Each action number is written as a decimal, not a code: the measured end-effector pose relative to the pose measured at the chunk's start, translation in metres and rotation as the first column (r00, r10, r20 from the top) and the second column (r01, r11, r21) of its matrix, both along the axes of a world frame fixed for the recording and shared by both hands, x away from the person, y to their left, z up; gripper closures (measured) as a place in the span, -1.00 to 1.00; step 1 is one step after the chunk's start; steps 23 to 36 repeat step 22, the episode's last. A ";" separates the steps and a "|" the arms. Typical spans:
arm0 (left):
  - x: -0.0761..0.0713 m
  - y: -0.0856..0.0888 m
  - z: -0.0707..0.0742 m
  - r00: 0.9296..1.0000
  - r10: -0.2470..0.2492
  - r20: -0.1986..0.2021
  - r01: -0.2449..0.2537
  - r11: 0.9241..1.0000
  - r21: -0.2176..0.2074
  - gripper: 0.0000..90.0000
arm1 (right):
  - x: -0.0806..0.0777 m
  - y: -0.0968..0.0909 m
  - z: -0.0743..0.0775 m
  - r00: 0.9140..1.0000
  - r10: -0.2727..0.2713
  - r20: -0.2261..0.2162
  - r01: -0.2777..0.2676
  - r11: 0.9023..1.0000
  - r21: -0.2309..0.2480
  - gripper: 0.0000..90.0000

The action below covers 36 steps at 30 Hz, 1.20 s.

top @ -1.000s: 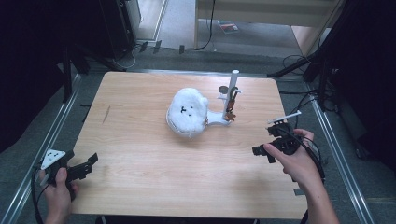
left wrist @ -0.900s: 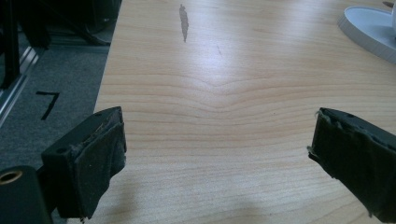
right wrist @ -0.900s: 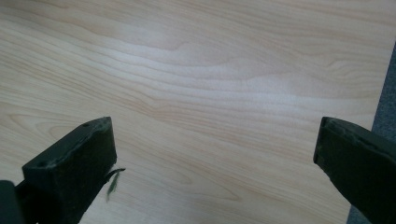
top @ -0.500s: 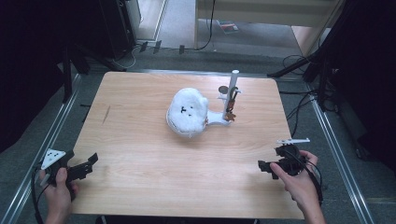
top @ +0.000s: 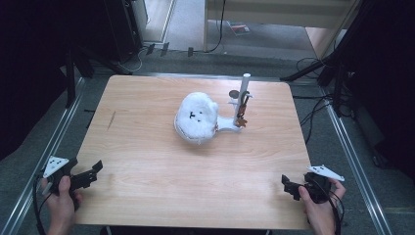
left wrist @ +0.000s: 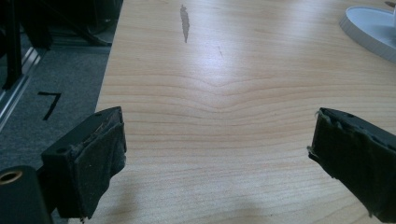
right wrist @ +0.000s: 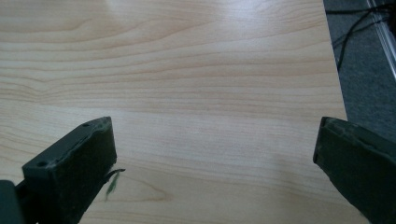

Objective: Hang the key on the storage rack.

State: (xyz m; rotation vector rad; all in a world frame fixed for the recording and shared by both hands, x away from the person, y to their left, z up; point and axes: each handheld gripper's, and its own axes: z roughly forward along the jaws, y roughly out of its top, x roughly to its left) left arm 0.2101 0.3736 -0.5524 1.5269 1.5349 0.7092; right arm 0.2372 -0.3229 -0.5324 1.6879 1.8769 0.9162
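- Two grippers sit at the near corners of the table (top: 147, 196) in the high view: the left gripper (top: 93, 172) at about 8 o'clock, the right gripper (top: 289, 188) at about 4 o'clock, each in a hand and each topped by a pale three-cornered plate.
- Near the middle, a rounded, fluffy white plush (top: 196, 117) with small dark face marks lies touching the flat white base of a stand (top: 231, 124); a thin white post rises from that base at the plush's 2 o'clock, with a small orange-and-green thing hanging on it, too small to name.
- Left gripper view: both jaws, blocky black with rough, frayed fabric pads (left wrist: 100, 161), stand wide apart over smooth pale wood grain with nothing between them. A dark scuff (left wrist: 185, 21) marks the wood at 12 o'clock, and a curved white edge (left wrist: 369, 32) shows at 2 o'clock.
- Right gripper view: jaws likewise spread and empty above bare wood, grey carpet (right wrist: 369, 70) past the table edge at 2 o'clock, a green fibre (right wrist: 112, 184) trailing from the left pad.
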 end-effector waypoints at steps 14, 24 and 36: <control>0.000 -0.002 0.000 1.000 0.002 0.005 -0.002 1.000 0.012 -0.91 | -0.022 0.001 -0.014 0.986 -0.027 0.167 0.031 0.999 -0.022 -1.00; 0.001 -0.002 0.000 1.000 0.000 0.003 0.000 1.000 0.009 -0.92 | -0.022 0.006 -0.015 0.988 -0.015 0.153 0.023 0.998 -0.051 -1.00; 0.001 -0.002 0.000 1.000 0.000 0.003 0.000 1.000 0.009 -0.92 | -0.022 0.006 -0.015 0.988 -0.015 0.153 0.023 0.998 -0.051 -1.00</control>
